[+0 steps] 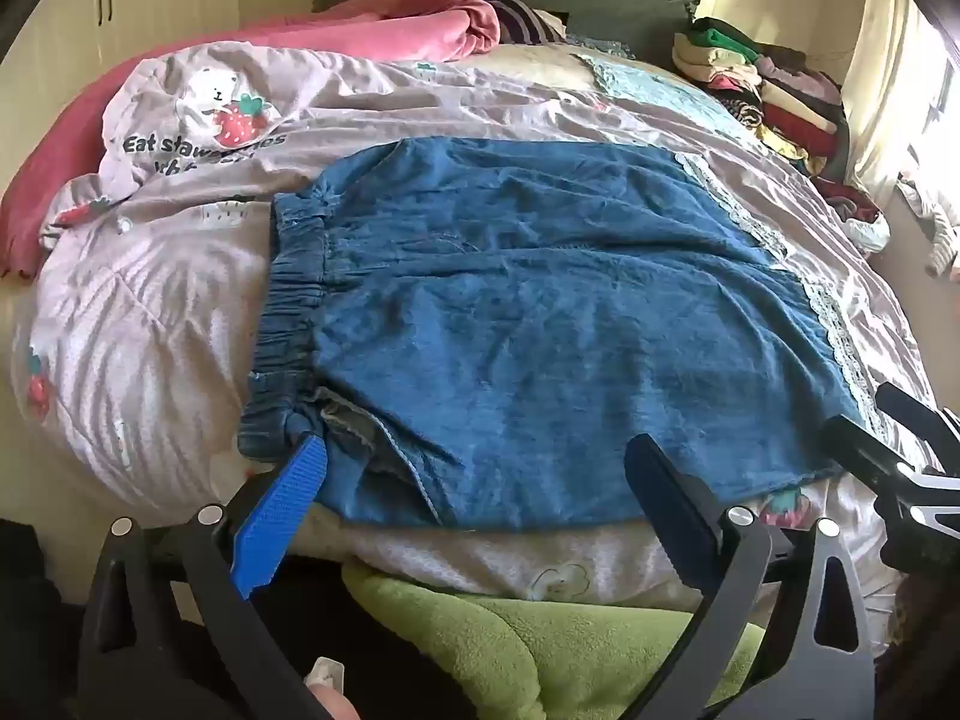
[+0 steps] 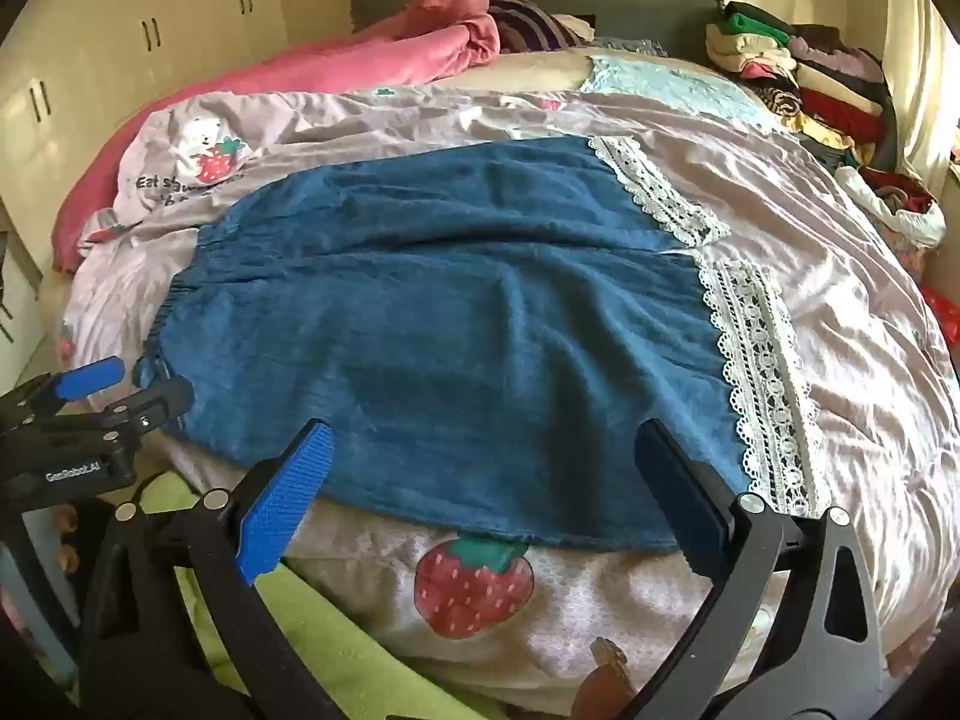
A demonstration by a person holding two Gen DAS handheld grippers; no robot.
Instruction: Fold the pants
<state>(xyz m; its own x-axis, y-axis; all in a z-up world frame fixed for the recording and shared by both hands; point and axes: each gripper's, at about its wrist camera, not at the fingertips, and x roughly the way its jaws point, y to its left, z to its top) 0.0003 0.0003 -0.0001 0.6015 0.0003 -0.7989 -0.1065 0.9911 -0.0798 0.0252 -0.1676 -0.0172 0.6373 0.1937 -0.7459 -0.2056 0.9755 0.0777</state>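
Both grippers point(image 1: 474, 474) point(image 2: 480, 468) are held wide apart, empty, at the bed's point(image 2: 840, 276) near edge; the pants point(image 2: 450, 324) could be bunched if grabbed unevenly.

- Pants point(image 2: 444, 324) lie flat on quilt point(image 2: 810, 276), waistband to the left, lace hems point(image 2: 762, 384) to the right.
- L gripper point(image 1: 480, 480) at near edge by waistband corner; R gripper point(image 2: 486, 480) at near edge by hems.
- Clothes pile point(image 2: 798, 78) far right; blanket point(image 2: 336, 72) behind, far left.
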